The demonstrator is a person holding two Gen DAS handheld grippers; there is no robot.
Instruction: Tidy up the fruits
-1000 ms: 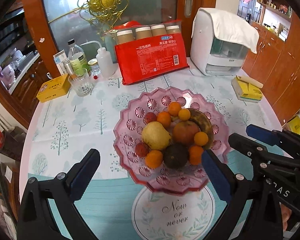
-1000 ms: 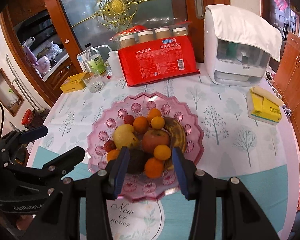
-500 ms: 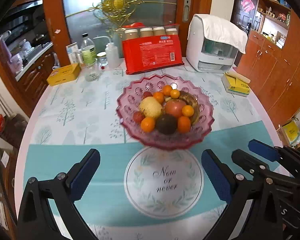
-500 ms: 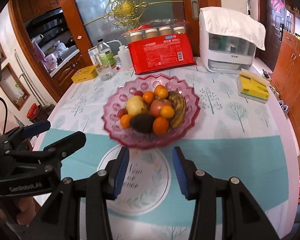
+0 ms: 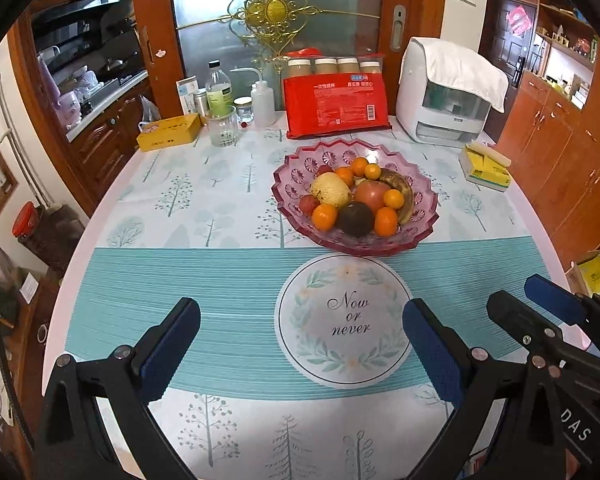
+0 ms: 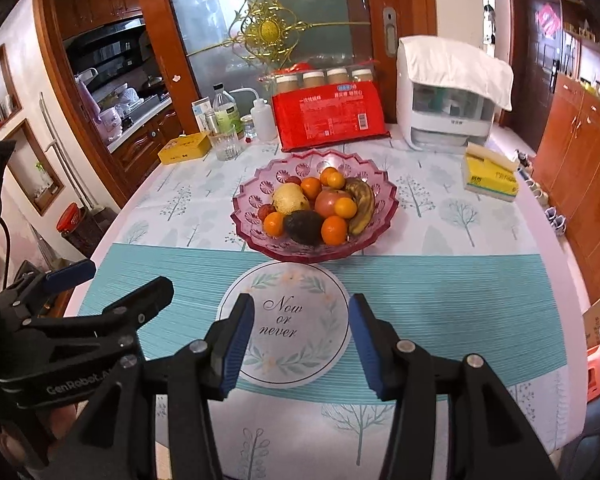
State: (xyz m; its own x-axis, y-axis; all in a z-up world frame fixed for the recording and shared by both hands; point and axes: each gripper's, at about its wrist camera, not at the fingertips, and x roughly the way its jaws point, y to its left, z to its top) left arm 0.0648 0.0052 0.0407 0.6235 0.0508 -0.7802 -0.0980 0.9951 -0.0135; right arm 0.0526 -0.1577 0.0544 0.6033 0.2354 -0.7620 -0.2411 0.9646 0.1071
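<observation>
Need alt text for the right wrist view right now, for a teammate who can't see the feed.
A pink fruit bowl of oranges, a banana and other fruit sits mid-table, beyond the right gripper, whose jaws have just been opening and hold nothing. The left gripper shows at the left edge, also empty.

A round table is covered by a white cloth printed with pale trees, a teal striped band and a round "Now or never" emblem near the front. At its middle stands a pink scalloped glass fruit bowl. Along the far edge, left to right, sit a yellow flat box, a clear drinking glass, a red plastic packet and a white appliance draped with a white towel, with a yellow tissue pack at the right.
</observation>
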